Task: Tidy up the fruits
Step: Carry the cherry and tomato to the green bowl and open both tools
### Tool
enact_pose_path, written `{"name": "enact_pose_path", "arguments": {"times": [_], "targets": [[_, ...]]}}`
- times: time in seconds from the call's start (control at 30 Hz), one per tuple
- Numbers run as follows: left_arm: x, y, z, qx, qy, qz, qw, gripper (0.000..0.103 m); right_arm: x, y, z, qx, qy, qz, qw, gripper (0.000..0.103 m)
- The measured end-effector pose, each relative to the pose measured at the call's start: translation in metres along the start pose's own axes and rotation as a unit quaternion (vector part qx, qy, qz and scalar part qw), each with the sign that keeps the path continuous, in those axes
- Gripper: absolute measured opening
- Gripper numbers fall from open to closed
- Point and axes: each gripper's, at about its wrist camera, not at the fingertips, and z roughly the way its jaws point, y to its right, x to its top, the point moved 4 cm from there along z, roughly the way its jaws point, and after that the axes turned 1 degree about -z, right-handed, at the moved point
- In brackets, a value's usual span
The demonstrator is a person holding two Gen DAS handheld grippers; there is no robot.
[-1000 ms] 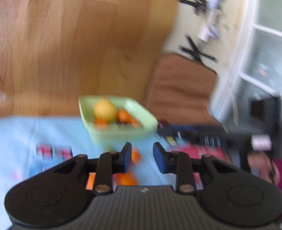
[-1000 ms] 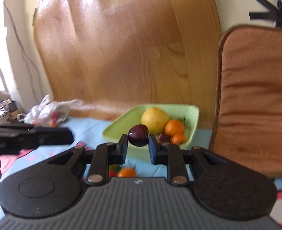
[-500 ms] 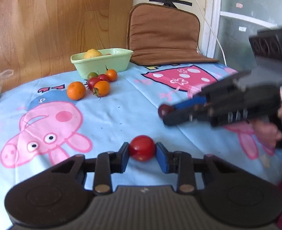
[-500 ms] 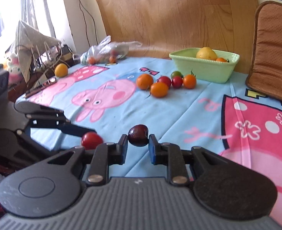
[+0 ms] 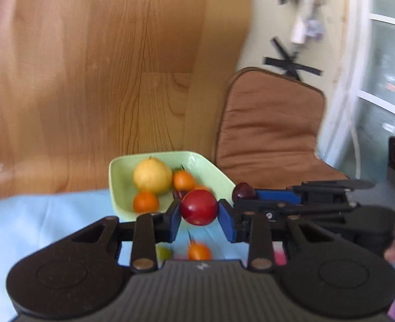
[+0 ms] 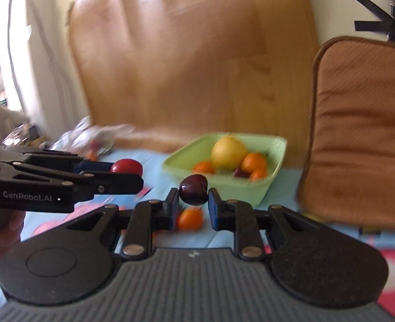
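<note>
My left gripper [image 5: 199,214] is shut on a red tomato [image 5: 199,207] and holds it in the air just in front of the green bowl [image 5: 116,187]. My right gripper [image 6: 192,200] is shut on a dark cherry [image 6: 193,189], also close before the bowl [image 6: 224,185]. The bowl holds a yellow pear [image 5: 152,175] and several small oranges. In the left wrist view the right gripper [image 5: 244,191] shows at the right with the cherry. In the right wrist view the left gripper [image 6: 126,173] shows at the left with the tomato [image 6: 126,165].
A small orange [image 5: 199,251] and a green fruit [image 5: 164,252] lie on the blue cloth below my left gripper. A brown cushion [image 6: 363,134] leans at the right of the bowl. A wooden board [image 5: 103,67] stands behind. A plastic bag [image 6: 90,136] lies at the far left.
Both grippers have moved forward across the table from the near side up to the bowl, each still holding its fruit. The bowl now fills the middle of both views.
</note>
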Motion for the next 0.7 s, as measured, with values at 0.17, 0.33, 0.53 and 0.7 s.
{"name": "enact_pose_path", "arguments": {"times": [0.17,0.33,0.53,0.7], "targets": [[0.010,-0.024,0.075,0.004,-0.066,-0.034,0.9972,0.029,0.005,0.028,0.060,-0.039,-0.028,0.001,0.999,0.027],[0.005,-0.033,0.087,0.002,-0.078,-0.047,0.9958,0.042,-0.002,0.041,0.072,-0.055,-0.027,0.012,0.998,0.030],[0.002,-0.050,0.021,-0.001,-0.022,-0.075,0.9969,0.046,0.003,0.028,0.028,-0.046,0.019,0.010,0.999,0.046],[-0.039,-0.058,-0.032,0.019,-0.015,-0.098,0.9949,0.050,-0.016,0.002,0.005,0.014,-0.010,-0.005,1.000,0.045]]}}
